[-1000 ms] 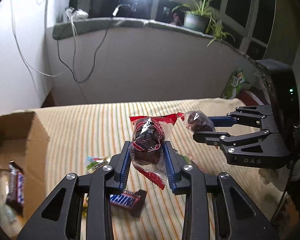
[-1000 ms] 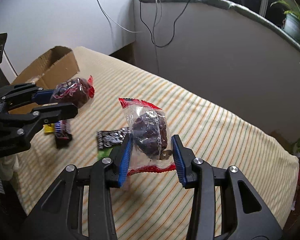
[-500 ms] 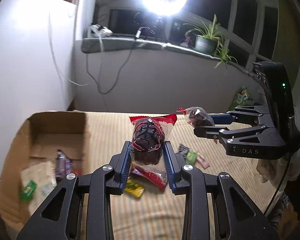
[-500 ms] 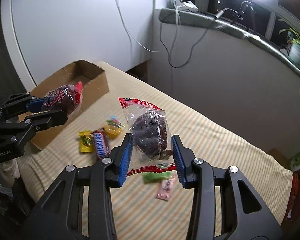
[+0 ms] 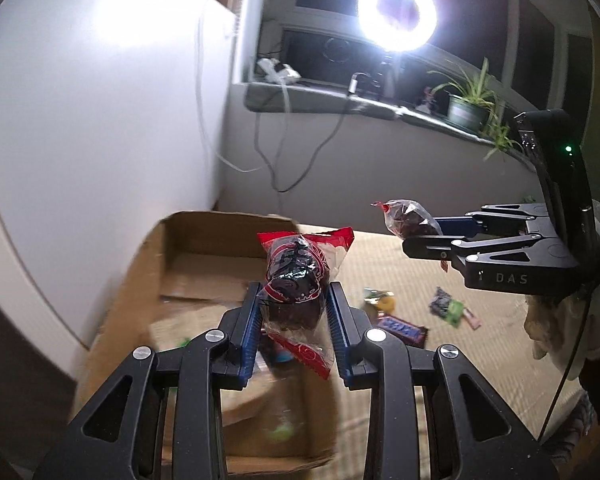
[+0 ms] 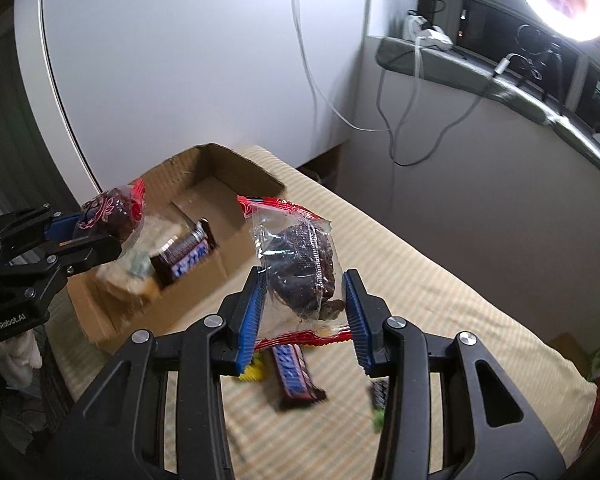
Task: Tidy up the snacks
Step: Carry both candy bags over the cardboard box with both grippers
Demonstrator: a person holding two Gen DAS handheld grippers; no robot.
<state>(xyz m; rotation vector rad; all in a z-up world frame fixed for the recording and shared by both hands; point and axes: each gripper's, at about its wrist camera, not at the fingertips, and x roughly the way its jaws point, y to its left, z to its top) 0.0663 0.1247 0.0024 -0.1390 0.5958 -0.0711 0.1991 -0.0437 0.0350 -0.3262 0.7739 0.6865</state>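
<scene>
Gripping a red-edged snack packet (image 5: pixel 296 280), the left gripper (image 5: pixel 294 320) hangs over the open cardboard box (image 5: pixel 204 240). Clamped on a second clear packet (image 6: pixel 300 264), the right gripper (image 6: pixel 304 312) hovers above the striped bed cover (image 6: pixel 440 304), where a blue chocolate bar (image 6: pixel 294 372) lies.

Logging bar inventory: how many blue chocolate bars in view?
2. One chocolate bar stands in the cardboard box; another lies on the striped cloth. More may be hidden.
</scene>
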